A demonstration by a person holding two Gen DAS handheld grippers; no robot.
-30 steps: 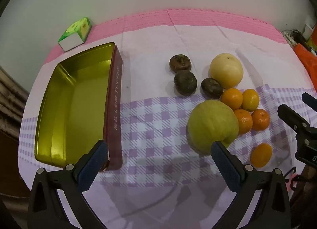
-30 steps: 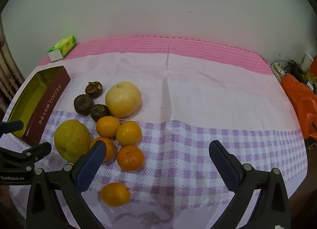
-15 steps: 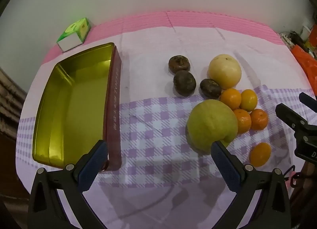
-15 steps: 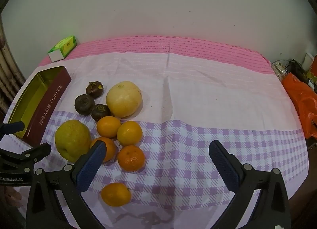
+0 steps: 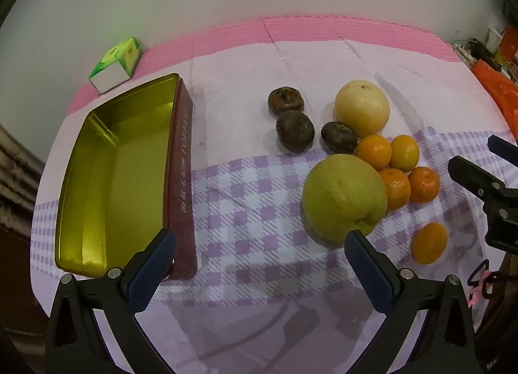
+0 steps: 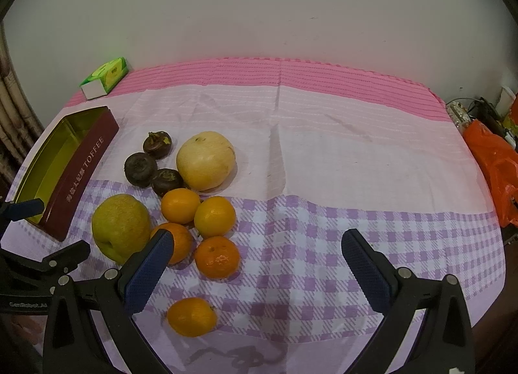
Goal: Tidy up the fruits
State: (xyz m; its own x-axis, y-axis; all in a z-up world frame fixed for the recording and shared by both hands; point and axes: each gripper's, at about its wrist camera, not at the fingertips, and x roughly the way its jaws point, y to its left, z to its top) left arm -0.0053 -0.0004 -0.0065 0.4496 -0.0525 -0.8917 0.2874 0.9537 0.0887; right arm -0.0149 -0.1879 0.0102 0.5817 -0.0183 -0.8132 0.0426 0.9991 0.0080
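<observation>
An empty gold-lined toffee tin (image 5: 116,179) (image 6: 58,160) lies at the table's left. Right of it sit three dark mangosteens (image 5: 295,130) (image 6: 140,168), a pale yellow round fruit (image 5: 362,112) (image 6: 206,160), a big green-yellow fruit (image 5: 343,196) (image 6: 120,225), several oranges in a cluster (image 5: 399,168) (image 6: 214,217), and one lone orange (image 5: 429,243) (image 6: 191,316) nearer the front. My left gripper (image 5: 260,244) is open and empty, above the cloth between tin and green fruit. My right gripper (image 6: 257,244) is open and empty, right of the oranges.
A green tissue box (image 5: 116,64) (image 6: 104,77) stands at the back left by the wall. An orange plastic bag (image 6: 495,160) and clutter lie off the table's right edge. The pink and purple checked cloth (image 6: 356,153) covers the table.
Both grippers have drifted slightly; the scene sits a little lower and closer in the left view. No fruit has moved and both grippers stay open.
</observation>
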